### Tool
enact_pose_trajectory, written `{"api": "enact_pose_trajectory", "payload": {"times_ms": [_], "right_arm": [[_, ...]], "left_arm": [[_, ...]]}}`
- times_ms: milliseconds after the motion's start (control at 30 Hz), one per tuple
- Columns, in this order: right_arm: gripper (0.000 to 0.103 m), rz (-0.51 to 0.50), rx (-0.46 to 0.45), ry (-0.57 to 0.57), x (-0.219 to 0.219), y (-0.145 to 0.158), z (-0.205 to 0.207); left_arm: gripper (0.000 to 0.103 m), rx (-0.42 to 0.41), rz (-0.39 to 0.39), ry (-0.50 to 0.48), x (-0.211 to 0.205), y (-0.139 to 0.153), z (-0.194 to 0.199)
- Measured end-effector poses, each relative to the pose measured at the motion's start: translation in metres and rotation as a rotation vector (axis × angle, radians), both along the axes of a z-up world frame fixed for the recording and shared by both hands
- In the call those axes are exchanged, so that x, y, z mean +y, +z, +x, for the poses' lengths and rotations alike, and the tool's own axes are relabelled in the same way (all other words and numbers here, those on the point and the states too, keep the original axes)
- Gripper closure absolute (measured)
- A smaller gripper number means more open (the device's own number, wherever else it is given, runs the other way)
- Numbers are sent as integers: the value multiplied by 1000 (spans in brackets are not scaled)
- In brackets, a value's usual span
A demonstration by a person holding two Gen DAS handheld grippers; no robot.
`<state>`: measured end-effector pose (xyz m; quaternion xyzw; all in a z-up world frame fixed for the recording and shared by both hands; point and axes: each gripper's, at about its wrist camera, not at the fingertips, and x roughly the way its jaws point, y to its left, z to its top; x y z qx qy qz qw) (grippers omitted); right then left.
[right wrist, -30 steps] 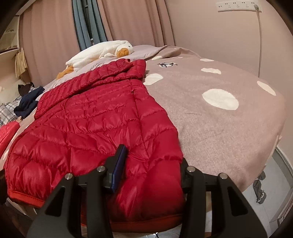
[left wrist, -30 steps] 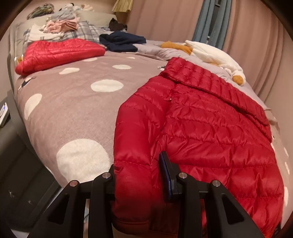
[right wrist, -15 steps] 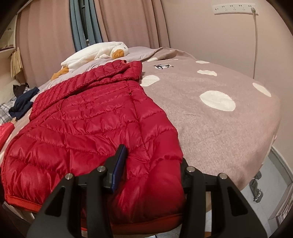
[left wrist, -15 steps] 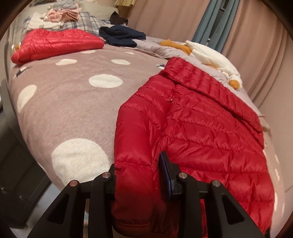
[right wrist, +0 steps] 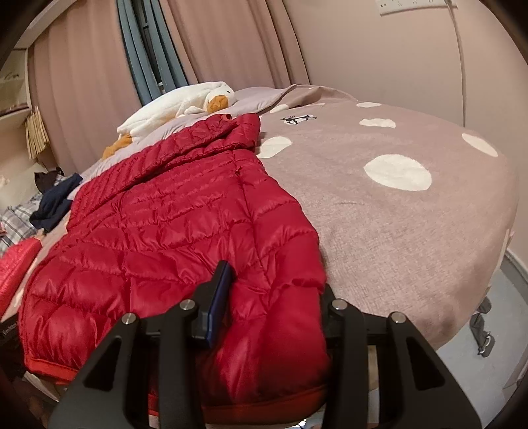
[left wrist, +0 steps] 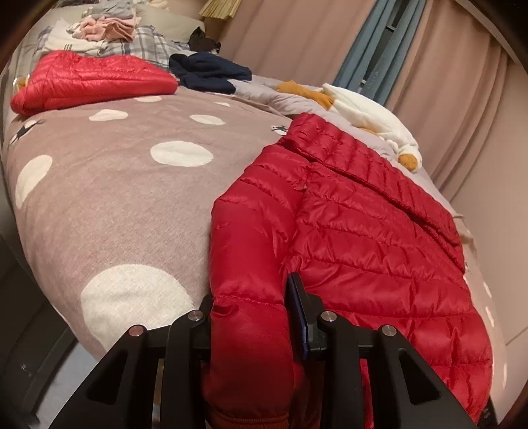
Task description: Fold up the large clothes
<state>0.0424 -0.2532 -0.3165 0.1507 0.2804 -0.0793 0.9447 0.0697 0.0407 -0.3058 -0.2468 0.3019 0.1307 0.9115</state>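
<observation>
A red quilted down jacket (left wrist: 363, 231) lies spread on the dotted mauve bed cover (left wrist: 115, 198), collar away from me and both sleeves folded along its sides. My left gripper (left wrist: 250, 297) is shut on the cuff end of the sleeve at the jacket's left edge. In the right wrist view the same jacket (right wrist: 158, 224) fills the left half of the bed cover (right wrist: 396, 231). My right gripper (right wrist: 275, 280) has the other sleeve's cuff between its jaws, and they are closing on it with the pads pressing the fabric.
A folded red jacket (left wrist: 89, 79), a navy garment (left wrist: 208, 71) and a pile of clothes (left wrist: 109, 29) lie at the far left. A white plush goose (left wrist: 366, 112) rests behind the collar by the curtains. The bed edge drops to the floor near both grippers.
The left wrist view has tilted slightly, so the far clothes sit higher in frame. The right jaws have narrowed a little on the sleeve. The jacket lies as before.
</observation>
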Motion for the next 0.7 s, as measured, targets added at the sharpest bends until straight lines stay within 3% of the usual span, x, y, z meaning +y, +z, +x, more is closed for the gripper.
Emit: {"api": "enact_pose_trajectory", "payload": {"times_ms": [300, 500, 700], "right_arm": [[64, -4, -13, 12, 1, 1, -1], [73, 27, -33, 31, -4, 2, -4], [81, 28, -37, 55, -7, 8, -2]], "left_arm": [[71, 4, 29, 16, -3, 0, 0], [74, -10, 20, 26, -2, 1, -3], [78, 4, 81, 14, -5, 9, 1]]}}
